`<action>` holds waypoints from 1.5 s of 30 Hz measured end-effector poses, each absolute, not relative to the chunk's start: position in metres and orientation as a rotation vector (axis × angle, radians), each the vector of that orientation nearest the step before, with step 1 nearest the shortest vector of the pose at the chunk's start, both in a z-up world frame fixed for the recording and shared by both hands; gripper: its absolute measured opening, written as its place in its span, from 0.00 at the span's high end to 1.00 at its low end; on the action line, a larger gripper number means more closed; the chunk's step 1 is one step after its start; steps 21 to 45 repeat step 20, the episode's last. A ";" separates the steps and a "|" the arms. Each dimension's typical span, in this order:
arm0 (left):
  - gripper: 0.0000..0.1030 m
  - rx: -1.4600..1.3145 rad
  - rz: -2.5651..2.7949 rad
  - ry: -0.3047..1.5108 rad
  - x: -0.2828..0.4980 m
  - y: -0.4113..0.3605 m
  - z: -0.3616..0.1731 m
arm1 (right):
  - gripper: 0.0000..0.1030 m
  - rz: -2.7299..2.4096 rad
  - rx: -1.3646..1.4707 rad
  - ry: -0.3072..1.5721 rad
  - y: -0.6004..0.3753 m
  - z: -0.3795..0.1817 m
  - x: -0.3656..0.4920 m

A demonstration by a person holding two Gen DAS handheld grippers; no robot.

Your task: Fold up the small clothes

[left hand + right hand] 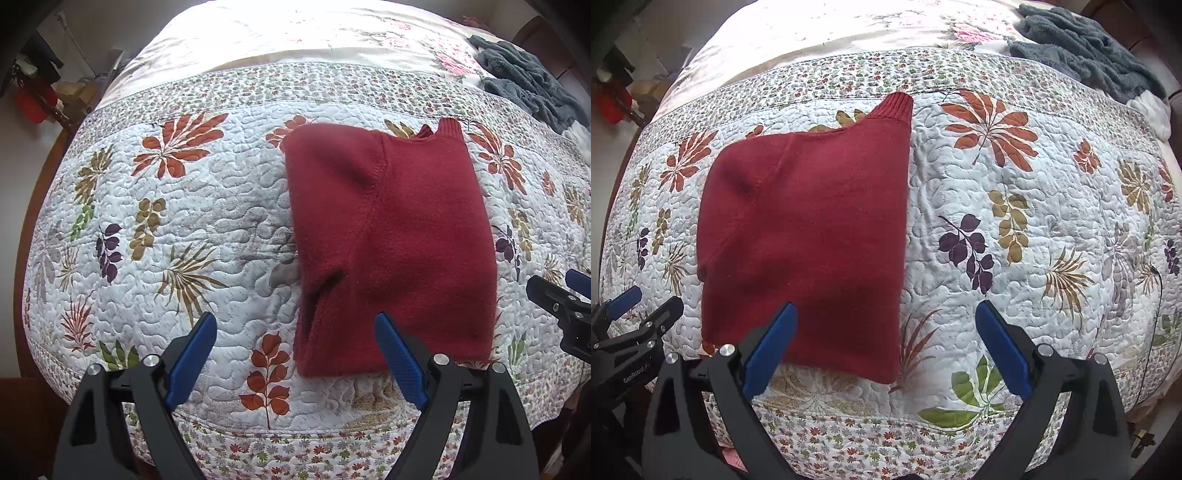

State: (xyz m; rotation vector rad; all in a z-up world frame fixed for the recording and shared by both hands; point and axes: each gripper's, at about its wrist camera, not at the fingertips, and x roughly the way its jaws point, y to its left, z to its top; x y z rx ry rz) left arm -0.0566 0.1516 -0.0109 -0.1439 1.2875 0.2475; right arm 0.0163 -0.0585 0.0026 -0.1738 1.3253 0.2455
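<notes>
Left wrist view: a dark red knit sweater [391, 243], folded lengthwise into a tall panel, lies flat on a white quilt [221, 206] printed with rust, olive and purple leaves. The ribbed collar [448, 127] sits at the sweater's far end, a raglan seam curves down its face, and the hem lies at the near end, close to the quilt's flowered border. The left gripper [295, 328] hangs above the sweater's near left corner, its blue-padded jaws spread wide and holding nothing; one blue finger [400, 363] overlaps the hem in this view, though contact cannot be judged. Just right of the sweater's near end, part of the right gripper shows at the frame edge. Well beyond the sweater, to its far right, a heap of grey-blue fleece cloth [528, 77] rests on a pale flowered sheet [295, 33]. Right wrist view: the same sweater [809, 236] fills the left half of the frame, its straight folded edge running down from the collar [895, 107] to the hem. The right gripper [886, 325] hovers over the sweater's near right corner, jaws likewise released and empty, one blue finger [768, 354] in front of the hem and the other over bare quilt [1015, 221]. Left of the sweater's near end sits the black body of the left gripper [631, 325]. The fleece cloth [1086, 48] lies far right beyond the sweater.
</notes>
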 end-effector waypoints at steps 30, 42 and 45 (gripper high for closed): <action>0.15 -0.151 0.246 1.271 -0.055 0.152 -0.009 | 0.07 0.238 -0.168 1.339 -0.062 -0.002 0.017; 0.15 -0.151 0.246 1.271 -0.055 0.152 -0.009 | 0.07 0.238 -0.168 1.339 -0.062 -0.002 0.017; 0.15 -0.151 0.246 1.271 -0.055 0.152 -0.009 | 0.07 0.238 -0.168 1.339 -0.062 -0.002 0.017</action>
